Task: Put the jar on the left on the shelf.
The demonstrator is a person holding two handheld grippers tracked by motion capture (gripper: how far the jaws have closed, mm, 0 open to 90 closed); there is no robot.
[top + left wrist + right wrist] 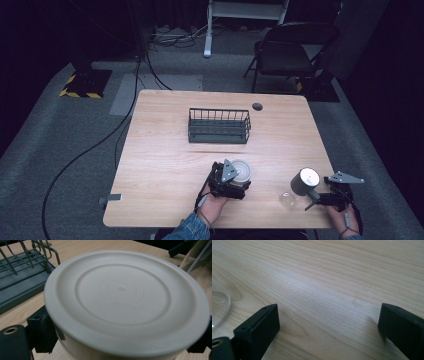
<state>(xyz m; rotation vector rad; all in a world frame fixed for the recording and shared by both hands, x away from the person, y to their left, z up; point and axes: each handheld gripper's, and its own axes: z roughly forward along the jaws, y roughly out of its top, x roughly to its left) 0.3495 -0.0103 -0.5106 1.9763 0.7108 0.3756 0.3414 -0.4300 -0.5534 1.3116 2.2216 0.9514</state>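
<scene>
A ring of raised lettering is seen moulded around the centre of the white plastic lid in the left gripper view, but the characters are too faint and soft to be read. Yellow-and-black hazard stripes are shown on the base of a stand on the floor beyond the table in the high view. No other text, brand or number can be made out.

Round cream lidded container, upright, lid on, clamped between left gripper fingers, near table's front edge
</scene>
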